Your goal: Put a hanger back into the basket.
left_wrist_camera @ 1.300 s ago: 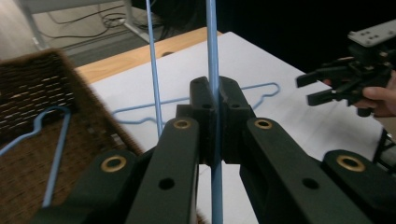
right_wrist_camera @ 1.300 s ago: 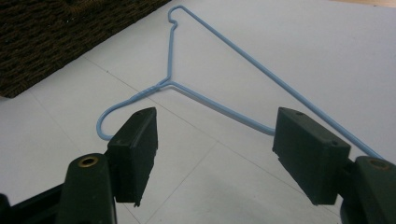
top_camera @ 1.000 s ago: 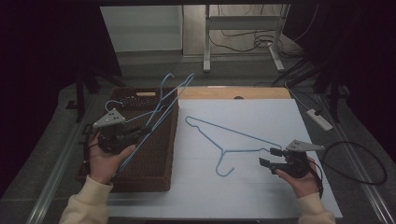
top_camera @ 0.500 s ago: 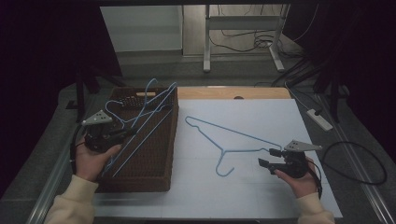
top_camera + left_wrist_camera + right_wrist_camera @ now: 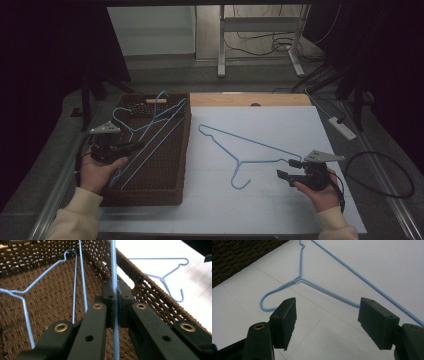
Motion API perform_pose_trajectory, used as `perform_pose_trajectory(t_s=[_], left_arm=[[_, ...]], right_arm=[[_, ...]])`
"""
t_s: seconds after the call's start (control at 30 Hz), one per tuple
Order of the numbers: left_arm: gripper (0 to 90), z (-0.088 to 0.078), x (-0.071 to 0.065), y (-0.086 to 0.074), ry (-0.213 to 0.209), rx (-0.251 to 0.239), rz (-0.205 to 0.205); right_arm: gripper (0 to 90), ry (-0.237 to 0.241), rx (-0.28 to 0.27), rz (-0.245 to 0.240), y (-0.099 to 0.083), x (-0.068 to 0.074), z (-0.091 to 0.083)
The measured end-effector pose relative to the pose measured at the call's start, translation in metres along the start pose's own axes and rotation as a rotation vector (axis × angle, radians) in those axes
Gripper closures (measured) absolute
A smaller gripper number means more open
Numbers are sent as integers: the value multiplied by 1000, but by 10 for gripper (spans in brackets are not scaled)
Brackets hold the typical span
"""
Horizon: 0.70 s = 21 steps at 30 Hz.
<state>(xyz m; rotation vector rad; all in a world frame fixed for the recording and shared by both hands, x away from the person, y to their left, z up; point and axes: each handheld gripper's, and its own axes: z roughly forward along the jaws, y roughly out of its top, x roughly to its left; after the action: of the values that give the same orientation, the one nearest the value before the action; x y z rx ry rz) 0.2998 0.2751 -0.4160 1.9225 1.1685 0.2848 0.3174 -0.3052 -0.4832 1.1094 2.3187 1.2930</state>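
A brown woven basket (image 5: 182,150) stands at the table's left. My left gripper (image 5: 140,145) reaches over its left rim, shut on the wire of a blue hanger (image 5: 165,125) that slants down into the basket. In the left gripper view the jaws (image 5: 115,293) pinch that wire (image 5: 113,265), and more blue hanger wire (image 5: 75,277) lies on the basket floor. A second blue hanger (image 5: 250,145) lies flat on the white table top. My right gripper (image 5: 286,168) is open just right of its hook, and in the right gripper view (image 5: 327,312) nothing sits between its pads; the hanger (image 5: 299,277) lies ahead.
The white sheet (image 5: 280,210) covers most of the table, with a wooden strip (image 5: 280,99) along its far edge. A white power strip (image 5: 342,127) and a looping black cable (image 5: 385,172) lie off the right side. The basket corner (image 5: 237,257) is nearby.
My left gripper has sunk and moved left with the blue hanger, which now lies lower in the basket instead of sticking up over it. The right gripper has stayed put.
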Motion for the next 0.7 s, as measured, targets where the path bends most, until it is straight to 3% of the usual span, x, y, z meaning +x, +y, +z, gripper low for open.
perform_pose_trajectory(t_s=[0.17, 0.37, 0.7], left_arm=[[868, 11, 8, -1, -2, 45, -25], [868, 17, 15, -1, -7, 64, -52], [868, 23, 25, -5, 32, 102, -99]], right_arm=[[318, -2, 0, -1, 0, 0, 0], [318, -3, 2, 2, 0, 0, 0], [318, -8, 3, 4, 0, 0, 0]])
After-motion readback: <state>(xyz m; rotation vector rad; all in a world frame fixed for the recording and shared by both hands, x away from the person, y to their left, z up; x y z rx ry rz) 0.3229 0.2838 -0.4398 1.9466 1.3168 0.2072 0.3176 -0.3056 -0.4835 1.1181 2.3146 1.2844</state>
